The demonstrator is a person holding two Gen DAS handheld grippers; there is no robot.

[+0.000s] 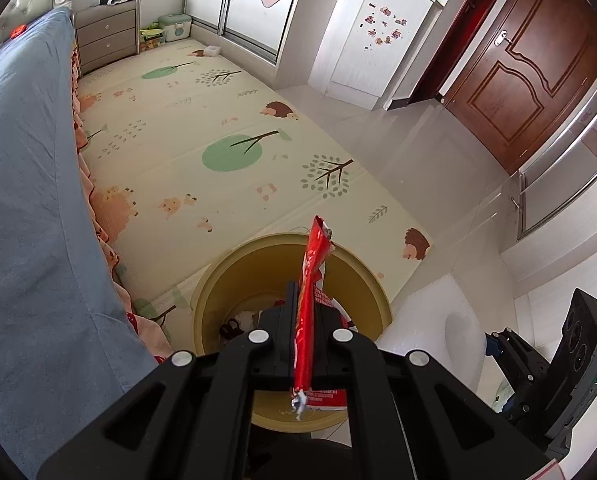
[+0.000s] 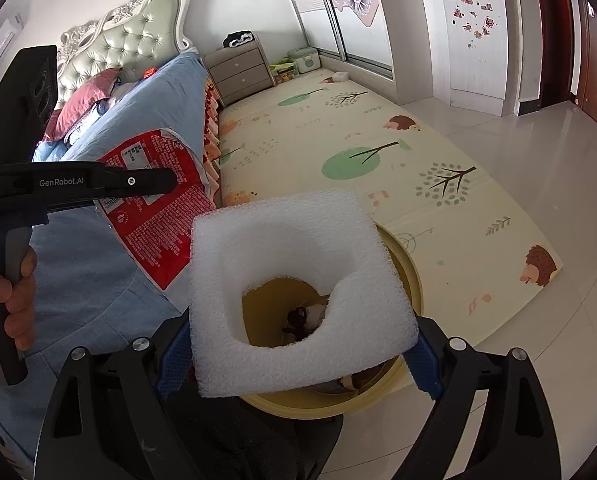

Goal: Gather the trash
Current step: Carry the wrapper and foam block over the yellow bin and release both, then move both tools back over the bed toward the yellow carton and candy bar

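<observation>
One red wrapper (image 1: 308, 312) is counted between the left gripper (image 1: 304, 316) jaws; one white foam piece (image 2: 298, 292) between the right gripper (image 2: 298, 364) jaws; one yellow bin (image 1: 218, 280) below both.

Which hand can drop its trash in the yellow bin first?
Probably the left. The left tool pinches the thin red wrapper right above the yellow bin. The right tool grips the wide white foam over the bin too, but the foam covers much of the opening.

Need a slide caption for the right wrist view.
Right gripper holds white foam block above yellow plastic bin.
</observation>
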